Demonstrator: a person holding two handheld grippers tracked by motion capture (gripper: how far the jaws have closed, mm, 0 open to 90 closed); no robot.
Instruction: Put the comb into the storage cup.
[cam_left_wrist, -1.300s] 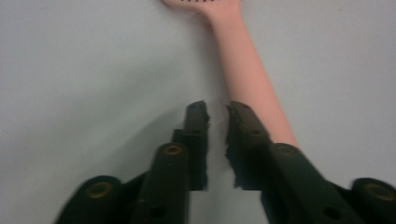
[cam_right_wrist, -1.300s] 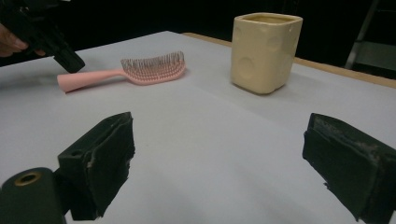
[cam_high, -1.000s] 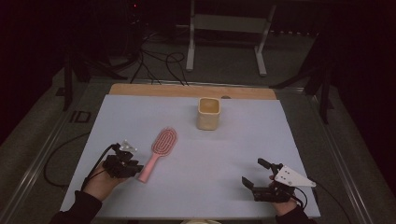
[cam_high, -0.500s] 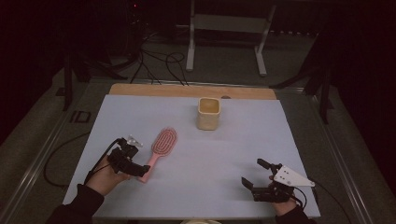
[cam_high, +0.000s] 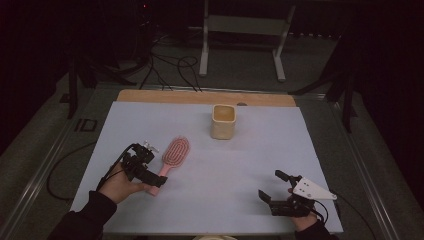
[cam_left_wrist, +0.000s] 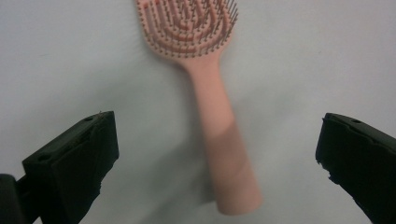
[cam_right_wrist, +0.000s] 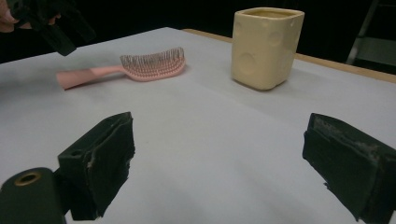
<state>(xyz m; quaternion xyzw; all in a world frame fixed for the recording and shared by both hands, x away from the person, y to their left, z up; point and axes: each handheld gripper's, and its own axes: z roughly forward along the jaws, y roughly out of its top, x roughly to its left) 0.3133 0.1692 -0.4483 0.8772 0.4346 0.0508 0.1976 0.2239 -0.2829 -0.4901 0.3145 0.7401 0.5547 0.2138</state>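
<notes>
Hairbrush (cam_high: 172, 156) is the pink one lying bristles-up on the pale table (cam_high: 240, 175), left of the middle, handle pointing back toward the person. The left gripper (cam_high: 150, 180) sits right over the end of that handle, jaws spread wide. From the left gripper view the handle (cam_left_wrist: 224, 154) lies between the two jaws but neither one is touching it. A cream cup (cam_high: 223, 121) stands upright farther back, near the centre, apart from the brush. The right gripper (cam_high: 274, 186) is down at the near right corner, well away from both, jaws released too and holding nothing.
</notes>
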